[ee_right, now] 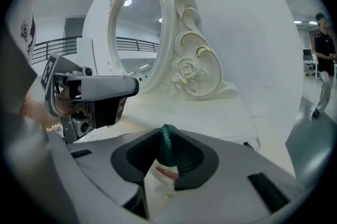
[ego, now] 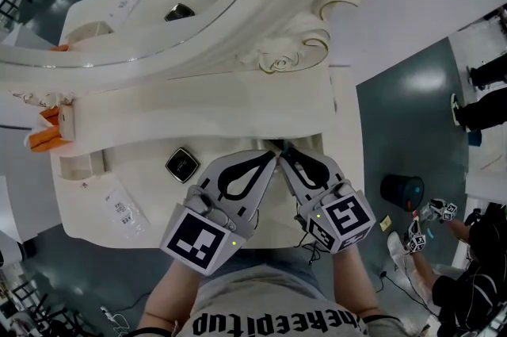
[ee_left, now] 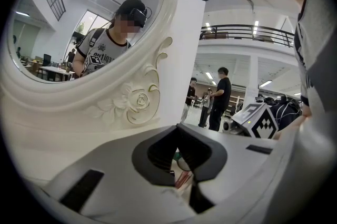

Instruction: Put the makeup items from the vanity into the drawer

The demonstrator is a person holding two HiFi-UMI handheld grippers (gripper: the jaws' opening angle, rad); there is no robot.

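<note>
Both grippers hover over the white vanity top (ego: pixel 261 193), tips nearly touching at its middle. In the right gripper view a small makeup item with a dark green round end (ee_right: pixel 168 148) and a clear part with a red streak stands between the jaws of my right gripper (ee_right: pixel 166 132). It leans on the right-hand jaw, with a gap on its other side, so the gripper is open. My left gripper (ego: pixel 272 157) has its tips together; I cannot make out anything pinched between them. A black square compact (ego: pixel 181 164) lies on the top just left of the grippers.
A clear plastic packet (ego: pixel 123 208) lies near the vanity's front left corner. Orange items (ego: pixel 43 139) sit at the far left edge. The oval mirror frame (ego: pixel 269 50) with carved scrolls rises behind. A person (ego: pixel 483 101) stands on the floor to the right.
</note>
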